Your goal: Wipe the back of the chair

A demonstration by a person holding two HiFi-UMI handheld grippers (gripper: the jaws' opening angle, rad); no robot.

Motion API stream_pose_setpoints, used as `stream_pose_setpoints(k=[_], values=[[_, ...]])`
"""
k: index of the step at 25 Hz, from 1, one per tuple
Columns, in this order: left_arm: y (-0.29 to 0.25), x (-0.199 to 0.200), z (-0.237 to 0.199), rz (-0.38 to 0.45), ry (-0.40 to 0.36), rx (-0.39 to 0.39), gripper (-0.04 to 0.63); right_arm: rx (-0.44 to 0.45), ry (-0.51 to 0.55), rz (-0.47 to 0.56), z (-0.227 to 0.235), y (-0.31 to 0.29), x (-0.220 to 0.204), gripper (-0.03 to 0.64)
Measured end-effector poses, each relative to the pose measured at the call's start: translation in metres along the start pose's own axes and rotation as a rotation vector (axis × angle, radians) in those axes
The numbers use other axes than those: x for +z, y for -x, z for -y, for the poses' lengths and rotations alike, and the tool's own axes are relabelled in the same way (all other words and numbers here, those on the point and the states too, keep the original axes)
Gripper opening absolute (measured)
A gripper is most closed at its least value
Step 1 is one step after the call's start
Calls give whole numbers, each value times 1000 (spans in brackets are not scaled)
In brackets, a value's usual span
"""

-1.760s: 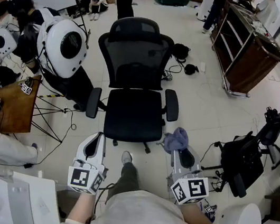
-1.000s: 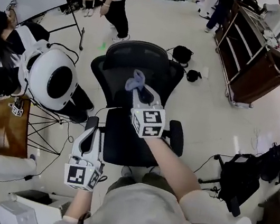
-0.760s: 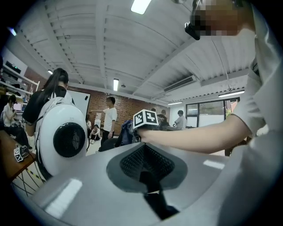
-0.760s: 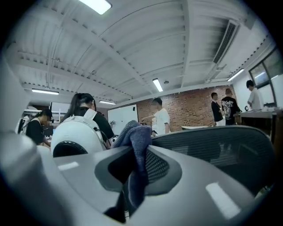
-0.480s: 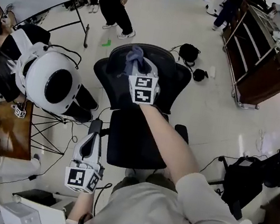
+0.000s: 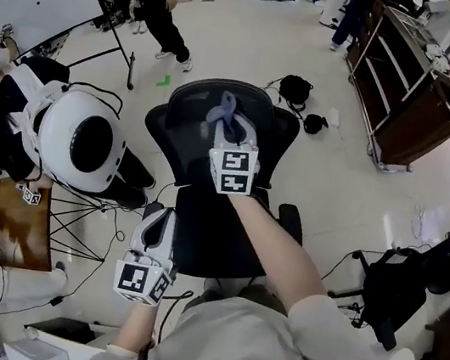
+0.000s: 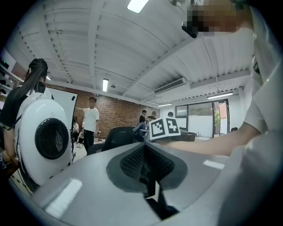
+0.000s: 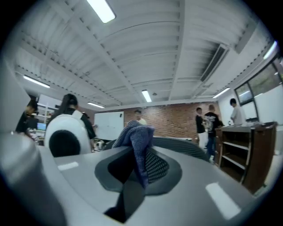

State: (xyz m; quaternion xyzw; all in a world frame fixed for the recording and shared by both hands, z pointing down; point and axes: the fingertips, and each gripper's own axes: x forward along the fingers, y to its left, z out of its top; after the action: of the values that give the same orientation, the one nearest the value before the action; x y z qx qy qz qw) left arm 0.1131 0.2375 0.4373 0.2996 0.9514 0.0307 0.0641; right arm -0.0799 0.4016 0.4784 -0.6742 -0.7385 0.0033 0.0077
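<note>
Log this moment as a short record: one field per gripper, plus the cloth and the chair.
right gripper: jaws shut on the blue cloth
cloth position: raised at the upper part of the chair back; contact with the mesh not certain
left gripper: jaws together, nothing between them; held low, near the front left of the seat
chair: black mesh office chair, its seat side towards the person
beside the chair: white robot, on its left in the head view

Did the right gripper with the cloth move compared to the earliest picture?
Yes. The right gripper went forward, from beside the chair's seat to the top of its backrest, holding the cloth.
</note>
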Motion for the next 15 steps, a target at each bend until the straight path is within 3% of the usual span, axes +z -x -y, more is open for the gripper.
stream_pose_setpoints(k=[3,7,11,15], values=[[-8,3,-4,-9,-3,13,25,137,27,-43,-79,-43,-39,49],[-4,0,-16,-23,-11,56,23,144,37,-106,-98,-89,-96,48],[1,-9,-44,-53,-15,111,24,106,70,-71,-67,-92,-89,48],[0,-16,-57,-54,-7,119,23,-33,67,-68,20,-59,-107,48]])
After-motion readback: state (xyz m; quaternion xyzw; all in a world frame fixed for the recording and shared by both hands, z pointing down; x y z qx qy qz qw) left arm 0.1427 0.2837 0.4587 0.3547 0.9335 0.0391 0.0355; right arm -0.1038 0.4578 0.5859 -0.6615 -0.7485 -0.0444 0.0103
